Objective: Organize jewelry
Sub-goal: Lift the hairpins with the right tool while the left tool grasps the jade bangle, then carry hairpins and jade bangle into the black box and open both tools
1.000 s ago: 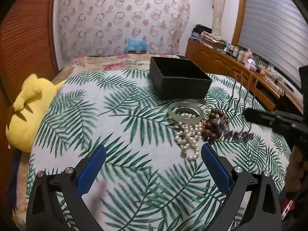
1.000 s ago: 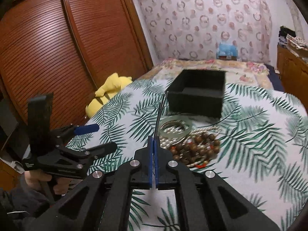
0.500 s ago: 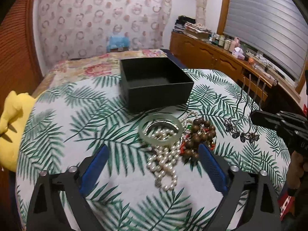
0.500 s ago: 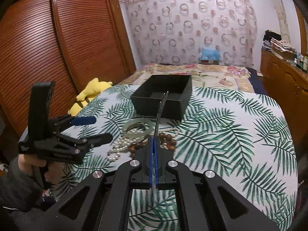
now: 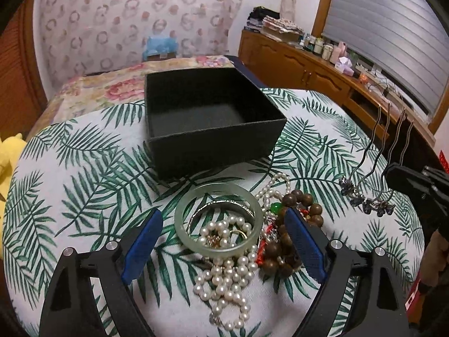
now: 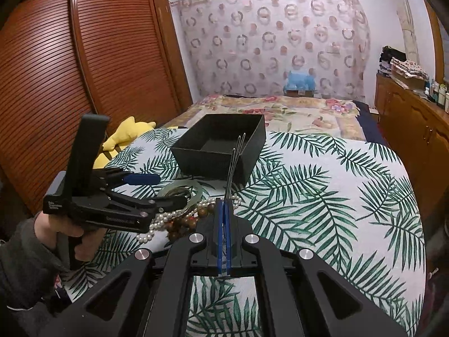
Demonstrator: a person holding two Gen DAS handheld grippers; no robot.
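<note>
Left gripper [image 5: 224, 241] spread wide, jaws straddling the pale green jade bangle [image 5: 218, 221] and poised low over the heap. Right gripper [image 6: 223, 216] clamped tight on a bundle of thin metal hairpins [image 6: 235, 165], held aloft to the right of the pile, prongs up. Under the bangle, a white pearl strand [image 5: 227, 283]; just right, touching it, brown wooden beads [image 5: 291, 224]. Beyond, the open black square box [image 5: 213, 118], empty inside, on the palm-leaf print bedcover [image 5: 84, 168]. Hardly begun, by the look of it: nothing boxed yet, hairpins apparently first in line, whole heap left.
</note>
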